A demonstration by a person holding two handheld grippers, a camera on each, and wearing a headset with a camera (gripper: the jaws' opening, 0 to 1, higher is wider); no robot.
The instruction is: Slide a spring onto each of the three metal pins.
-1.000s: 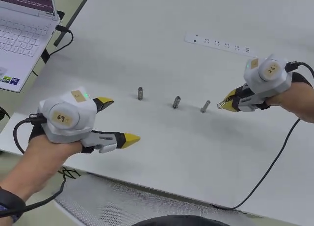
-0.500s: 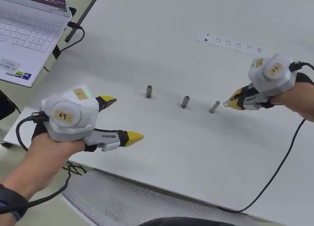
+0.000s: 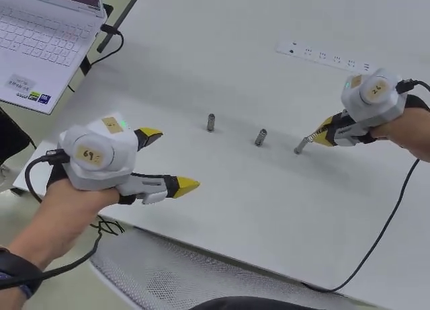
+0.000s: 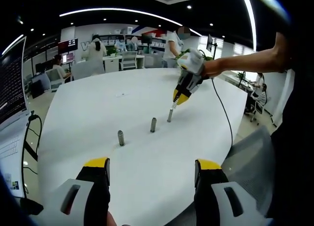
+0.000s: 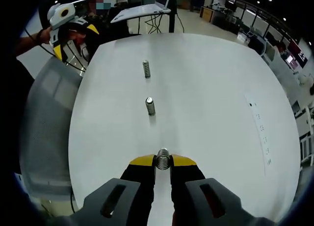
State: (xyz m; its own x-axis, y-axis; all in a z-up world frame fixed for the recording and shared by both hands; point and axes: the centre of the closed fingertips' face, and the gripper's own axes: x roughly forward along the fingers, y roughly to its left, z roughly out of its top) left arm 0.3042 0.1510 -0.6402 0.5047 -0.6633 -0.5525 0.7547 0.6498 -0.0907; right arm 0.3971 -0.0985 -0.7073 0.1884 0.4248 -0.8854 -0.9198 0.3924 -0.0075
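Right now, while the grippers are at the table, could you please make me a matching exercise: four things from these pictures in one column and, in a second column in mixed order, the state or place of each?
Things
1. left gripper
2. right gripper
3. laptop
4. power strip

States or places
A. white, lying flat on the far part of the table
B. shut on a spring
C. open, holding nothing
D. keyboard showing, at the upper left of the head view

Pairs: 1-C, 2-B, 3-D, 4-A
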